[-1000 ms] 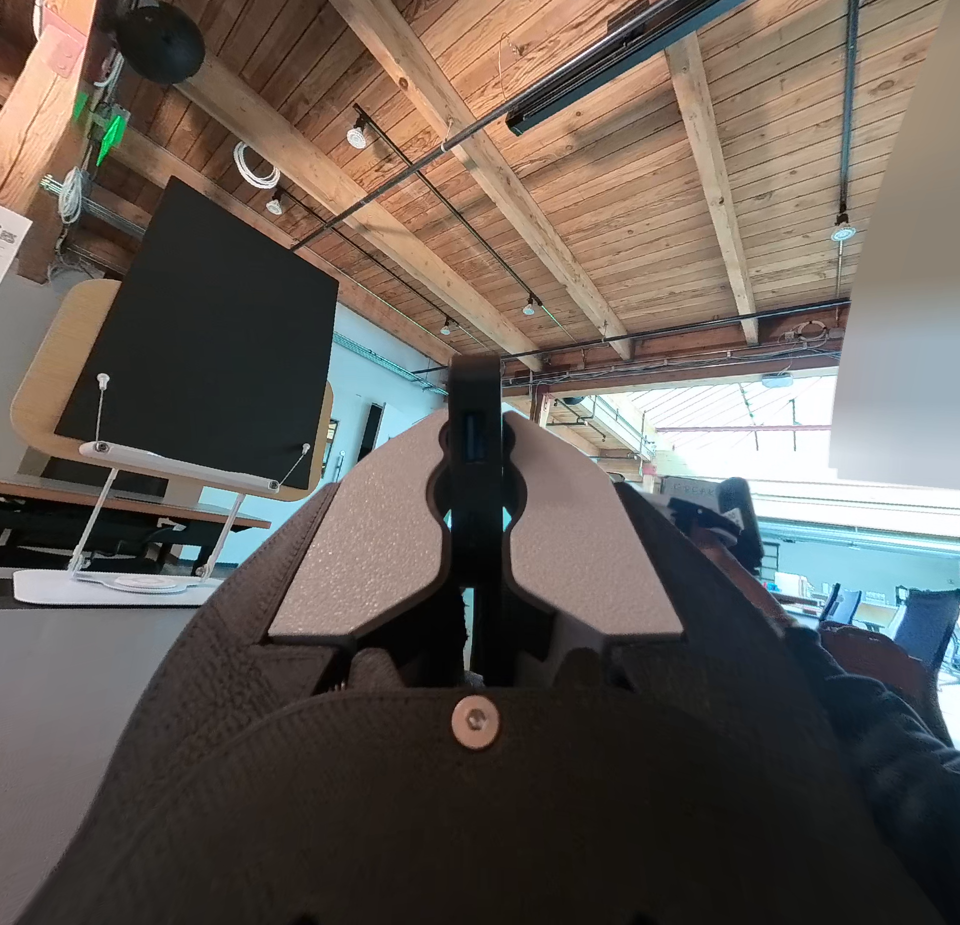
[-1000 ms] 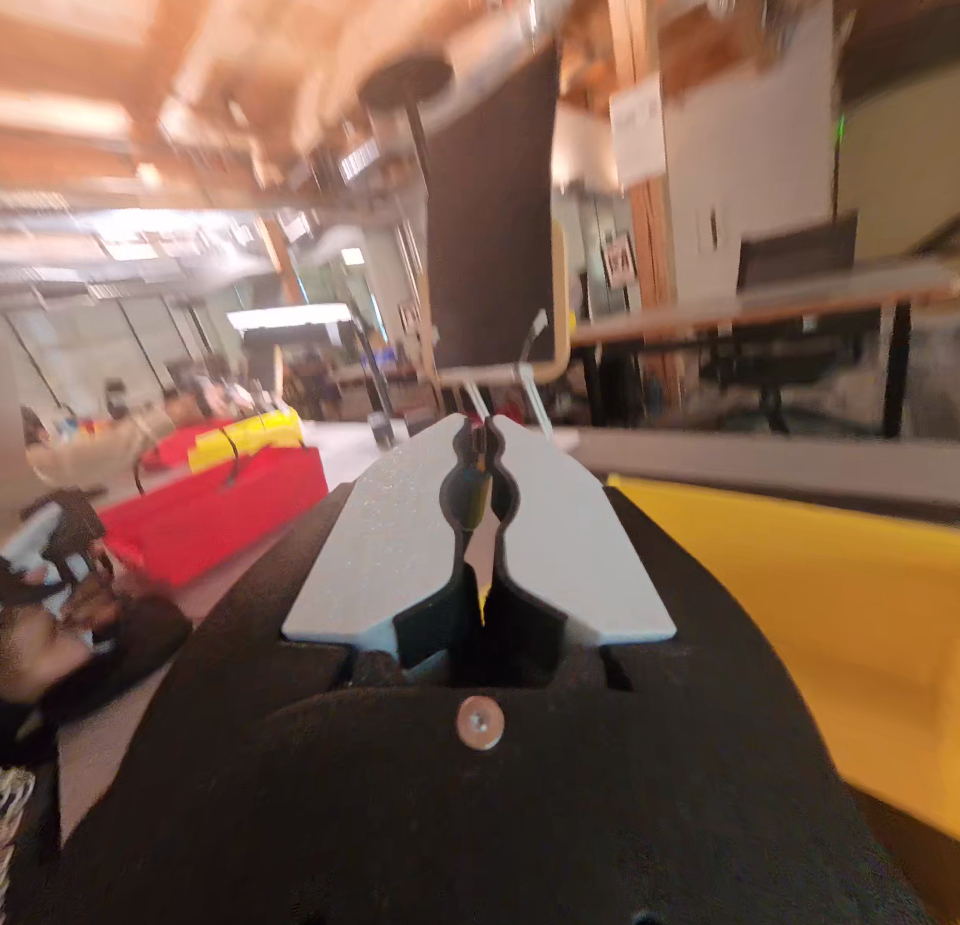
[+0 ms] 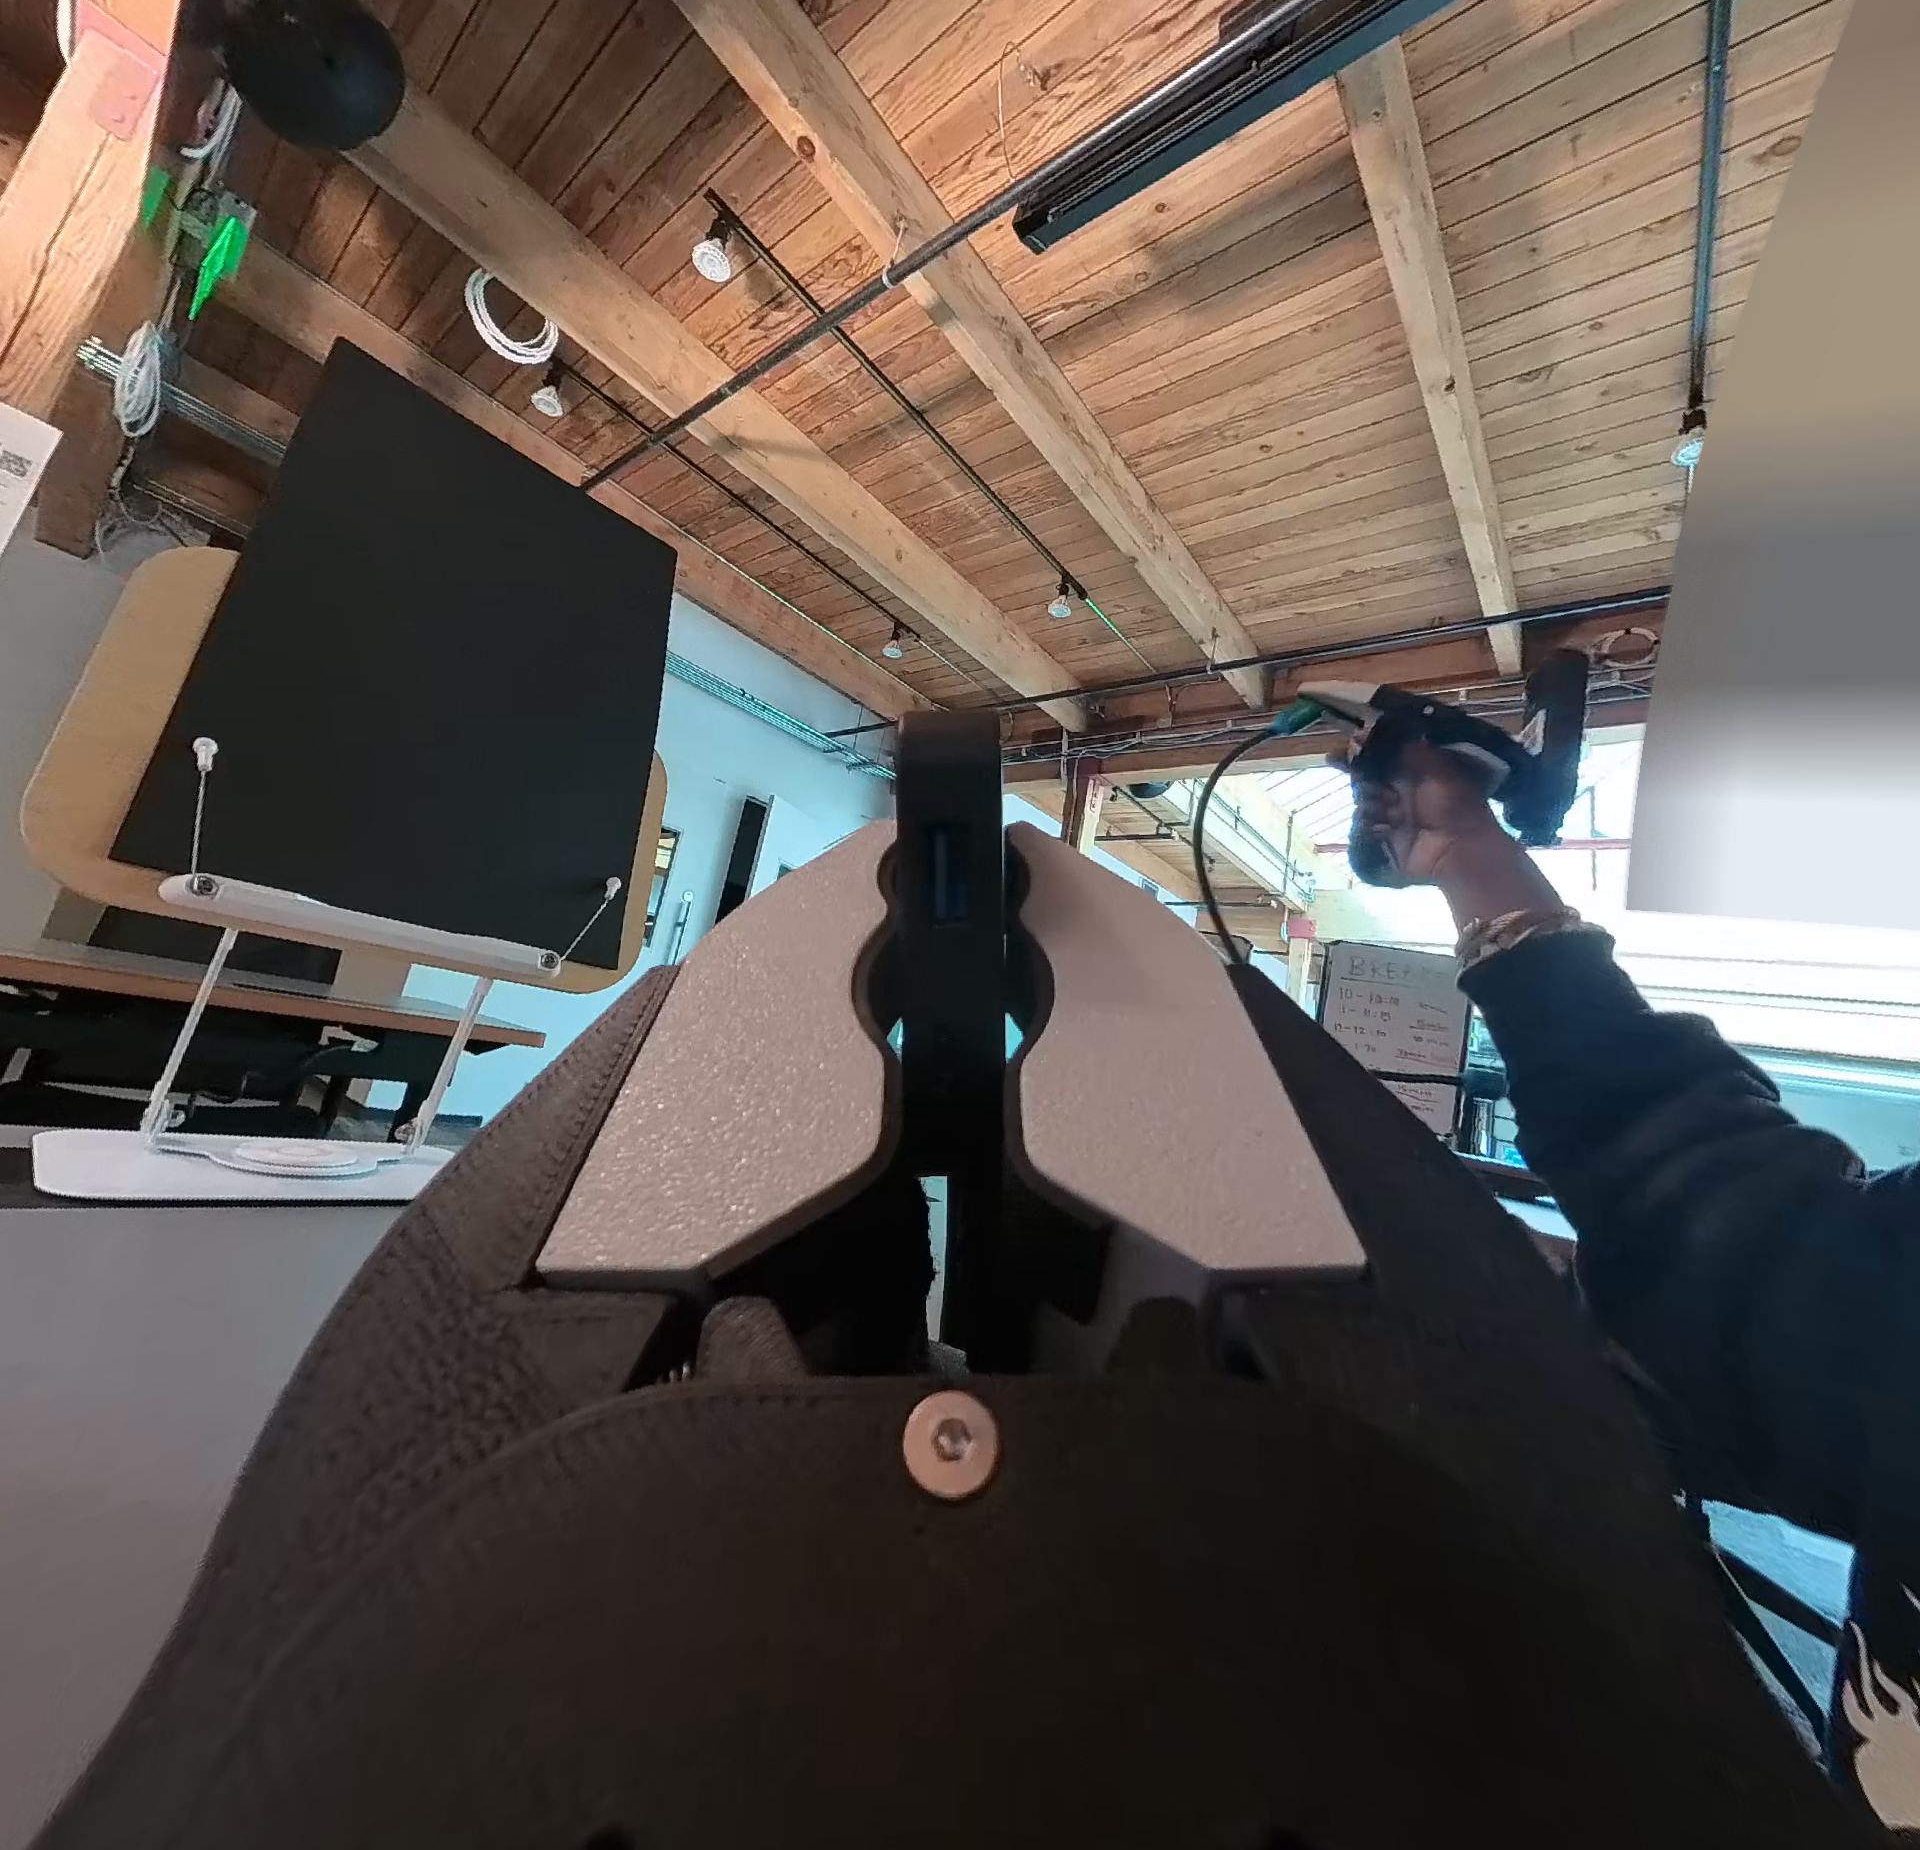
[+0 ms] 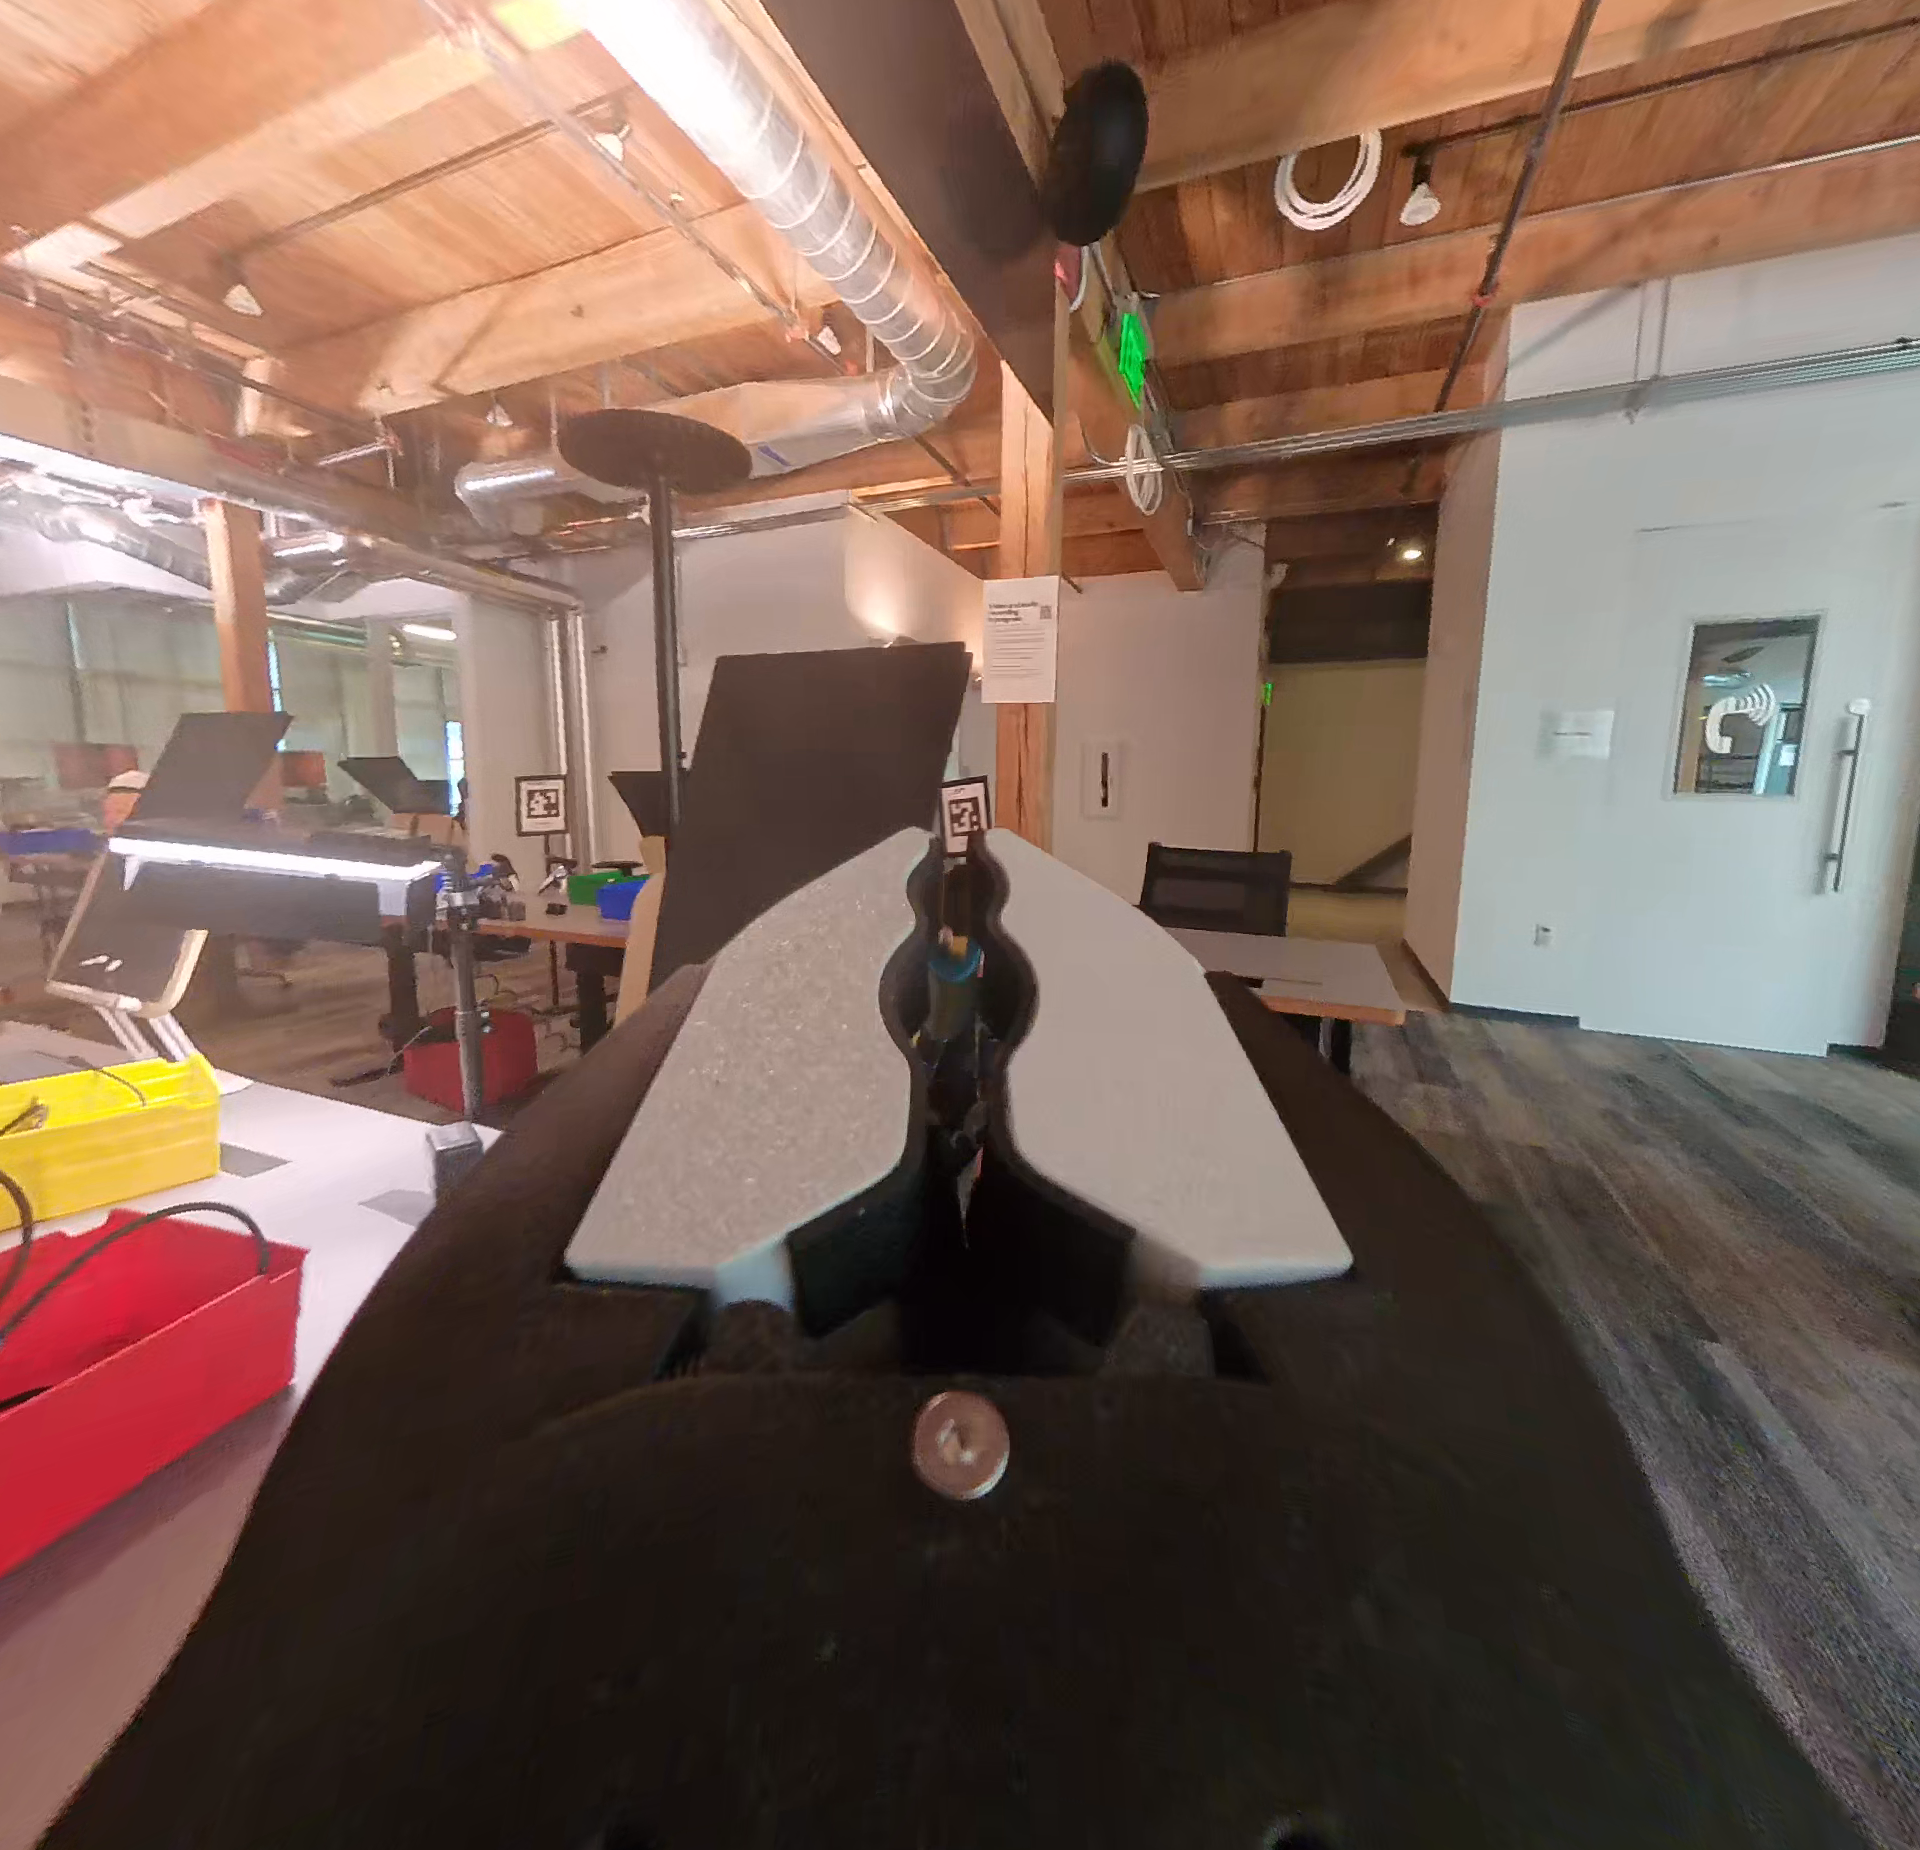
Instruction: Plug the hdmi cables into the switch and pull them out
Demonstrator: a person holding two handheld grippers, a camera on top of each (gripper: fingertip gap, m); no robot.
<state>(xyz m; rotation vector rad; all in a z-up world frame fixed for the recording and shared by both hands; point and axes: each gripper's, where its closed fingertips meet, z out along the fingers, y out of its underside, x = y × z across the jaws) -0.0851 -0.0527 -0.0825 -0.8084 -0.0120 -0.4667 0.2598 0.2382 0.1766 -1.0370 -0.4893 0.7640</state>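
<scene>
Black switch [image 3: 949, 927] sits edge-on between my left gripper [image 3: 951, 865] fingers, which are clenched on it from both sides; a blue port shows on its upper narrow face. It points up toward 12 o'clock, with the wooden ceiling [image 3: 1143, 294] behind it.

At 2 o'clock in the left wrist view, my right gripper [image 3: 1340, 707] is raised in my hand [image 3: 1423, 824], well apart from the switch. A green-tipped hdmi cable [image 3: 1205, 834] hangs from its fingertips in a loose curve down toward the left gripper's right side.

Right wrist view: my right gripper [image 4: 958, 865] is pinched on the cable's plug [image 4: 951, 979], a dark body with a blue ring, seated in the notch between the grey fingers [image 4: 779, 1052]. Plug tip is too small to resolve.

At 8 o'clock, a red bin [image 4: 156, 1353] and a yellow bin [image 4: 114, 1135] sit on the white table [image 4: 343, 1198]. Farther off at 12 o'clock stands a black panel [image 4: 810, 761].
</scene>
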